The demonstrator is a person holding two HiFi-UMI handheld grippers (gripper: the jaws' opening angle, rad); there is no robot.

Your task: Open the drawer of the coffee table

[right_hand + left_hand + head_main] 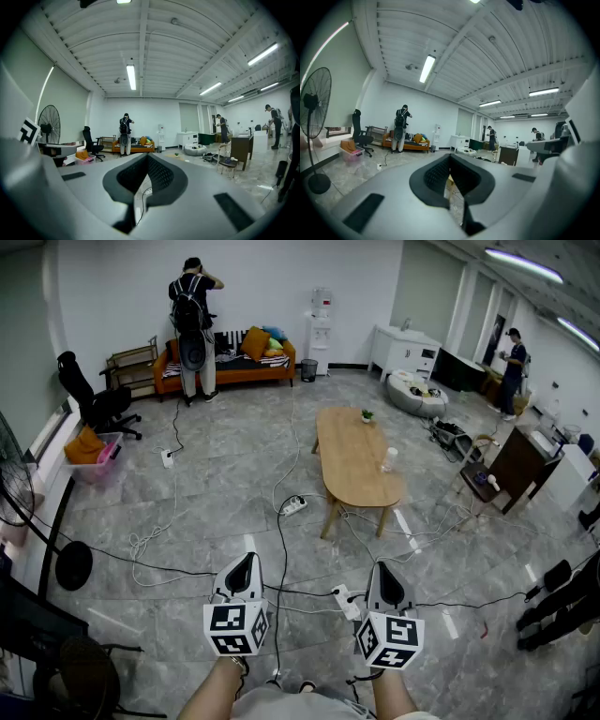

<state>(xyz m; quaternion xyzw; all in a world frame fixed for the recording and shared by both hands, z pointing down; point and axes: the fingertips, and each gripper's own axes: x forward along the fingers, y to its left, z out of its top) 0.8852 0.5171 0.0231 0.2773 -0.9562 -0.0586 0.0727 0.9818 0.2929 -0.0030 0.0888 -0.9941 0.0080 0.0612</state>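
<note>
1. The approach is the step in hand, and the opening itself is not yet begun. The coffee table (354, 465) stands in the middle of the room, well apart from the person, with open floor and loose cables (281, 549) between.
2. The left gripper (245, 563) and the right gripper (384, 570) are held side by side low in the head view, about level and pointing toward the table. The jaws of both are closed together, and nothing is between them.
3. The next move, as I judge it, calls for walking up to the table and finding the drawer front. Then the jaws of one gripper must part to take its handle or edge. The cables on the way could catch a foot.
4. The drawer shows in no view. Only the worktop and two legs are seen from above, so I cannot tell on which side it sits.
5. A small plant (367, 414) and a white cup (390, 458) stand on the worktop. In both gripper views the gripper's own body covers the lower half, and the table is hard to make out.
</note>
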